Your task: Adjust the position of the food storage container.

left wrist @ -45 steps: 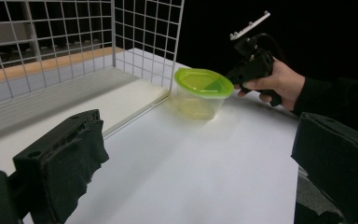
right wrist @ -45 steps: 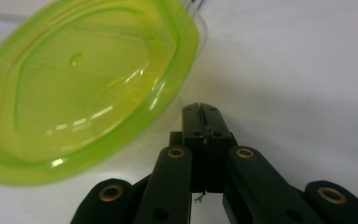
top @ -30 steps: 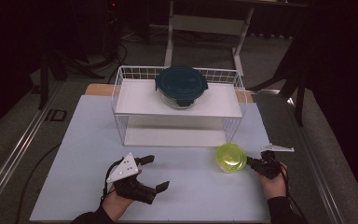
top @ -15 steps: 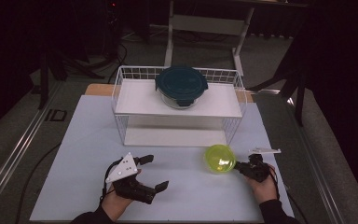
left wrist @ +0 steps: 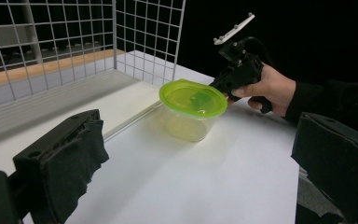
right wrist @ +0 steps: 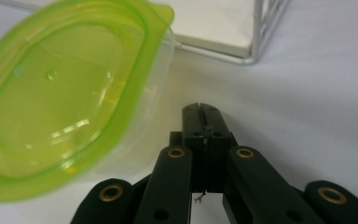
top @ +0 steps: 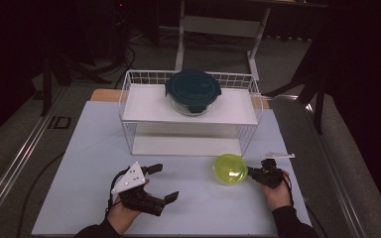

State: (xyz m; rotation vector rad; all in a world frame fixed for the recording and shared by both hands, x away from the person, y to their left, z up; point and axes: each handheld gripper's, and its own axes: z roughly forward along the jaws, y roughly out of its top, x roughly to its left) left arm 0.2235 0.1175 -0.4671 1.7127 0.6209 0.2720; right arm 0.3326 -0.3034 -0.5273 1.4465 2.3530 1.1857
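Both hands low on the table (top: pixel 79 148), right tongs (top: pixel 250 173) against green container (top: pixel 230 169).

Dark-lidded glass bowl (top: pixel 193 92) atop white wire rack (top: pixel 129 99) at white table's (top: pixel 79 148) far side.

White table (top: pixel 79 148): wire rack (top: pixel 129 119) at twelve o'clock, green-lidded container (top: pixel 229 169) at four o'clock of centre, standing on it.

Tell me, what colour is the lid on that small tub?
Bright yellow-green lid, clearest in the left gripper view.
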